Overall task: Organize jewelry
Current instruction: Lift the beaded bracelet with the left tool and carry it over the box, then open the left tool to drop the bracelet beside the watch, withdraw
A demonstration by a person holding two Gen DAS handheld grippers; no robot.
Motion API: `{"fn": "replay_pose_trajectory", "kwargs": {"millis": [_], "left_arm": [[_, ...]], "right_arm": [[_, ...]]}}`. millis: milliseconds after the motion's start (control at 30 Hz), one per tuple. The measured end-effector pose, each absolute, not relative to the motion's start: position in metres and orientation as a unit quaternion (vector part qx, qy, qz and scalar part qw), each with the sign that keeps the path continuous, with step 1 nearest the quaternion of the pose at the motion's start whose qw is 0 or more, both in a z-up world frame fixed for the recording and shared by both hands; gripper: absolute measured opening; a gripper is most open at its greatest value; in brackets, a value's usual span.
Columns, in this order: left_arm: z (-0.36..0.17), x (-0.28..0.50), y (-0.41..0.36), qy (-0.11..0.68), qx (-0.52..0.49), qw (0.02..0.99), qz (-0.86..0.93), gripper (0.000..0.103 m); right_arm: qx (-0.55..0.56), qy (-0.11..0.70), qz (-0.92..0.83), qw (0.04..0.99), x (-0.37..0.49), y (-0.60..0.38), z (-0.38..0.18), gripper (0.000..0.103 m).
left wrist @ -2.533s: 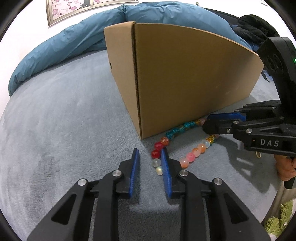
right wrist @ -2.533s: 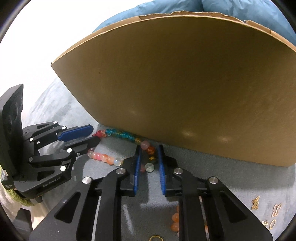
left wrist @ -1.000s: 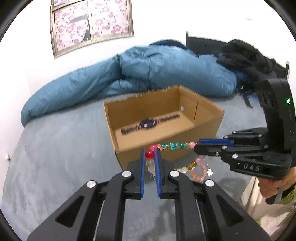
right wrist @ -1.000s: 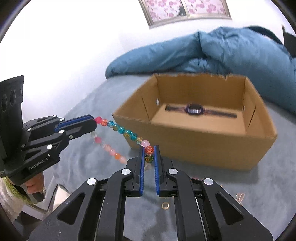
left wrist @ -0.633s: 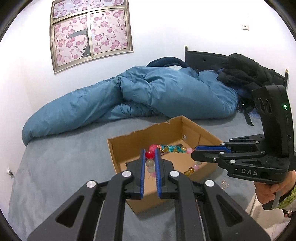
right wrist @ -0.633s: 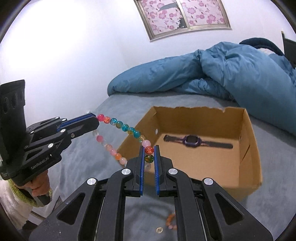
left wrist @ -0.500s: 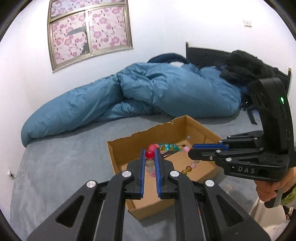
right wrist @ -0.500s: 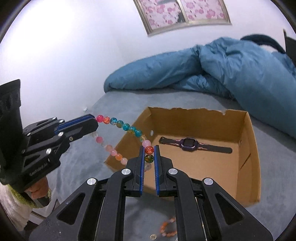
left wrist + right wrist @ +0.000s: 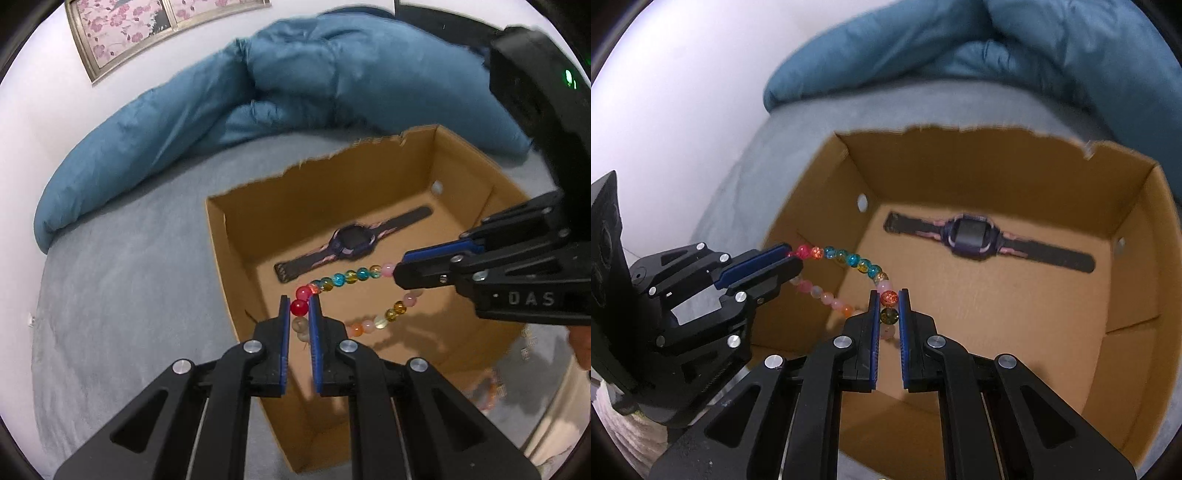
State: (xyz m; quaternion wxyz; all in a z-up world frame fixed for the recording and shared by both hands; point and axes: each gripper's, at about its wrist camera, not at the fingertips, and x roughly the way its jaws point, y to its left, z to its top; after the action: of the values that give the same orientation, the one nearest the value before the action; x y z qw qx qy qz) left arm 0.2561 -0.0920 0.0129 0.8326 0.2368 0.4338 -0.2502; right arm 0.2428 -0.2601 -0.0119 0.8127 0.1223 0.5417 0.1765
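Necklace (image 9: 347,275) strung between left gripper (image 9: 299,308) and right gripper (image 9: 889,302), each clenched on a bead, hanging over open box (image 9: 1137,280) beside watch (image 9: 973,236); next: lower in, then release both.

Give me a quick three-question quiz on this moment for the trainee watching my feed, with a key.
1. True or false: both ends of the beaded bracelet are pinched, one by the left gripper and one by the right gripper.
2. What already lies on the floor of the cardboard box? A) a ring B) a watch C) a hair clip
3. Fill in: the bracelet hangs above the open ____ rather than over the grey bedcover.

Key:
1. True; each gripper is shut on beads, and the strand sags between them.
2. B; the watch lies flat, strap spread out.
3. Box.
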Motion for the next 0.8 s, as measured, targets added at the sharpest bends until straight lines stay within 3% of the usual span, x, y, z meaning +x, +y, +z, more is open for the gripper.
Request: {"fn": "replay_pose_trajectory", "kwargs": {"millis": [467,800], "left_arm": [[-0.004,0.255,-0.1,0.436,0.292,0.815,-0.244,0.01],[0.004,0.254,-0.094,0.433,0.276,0.825,-0.237,0.01]], "right_arm": [[0.105,0.592,0.179,0.779,0.256,-0.249,-0.04,0.011],[0.087,0.559,0.176,0.805,0.246,-0.253,-0.022,0.024]]}}
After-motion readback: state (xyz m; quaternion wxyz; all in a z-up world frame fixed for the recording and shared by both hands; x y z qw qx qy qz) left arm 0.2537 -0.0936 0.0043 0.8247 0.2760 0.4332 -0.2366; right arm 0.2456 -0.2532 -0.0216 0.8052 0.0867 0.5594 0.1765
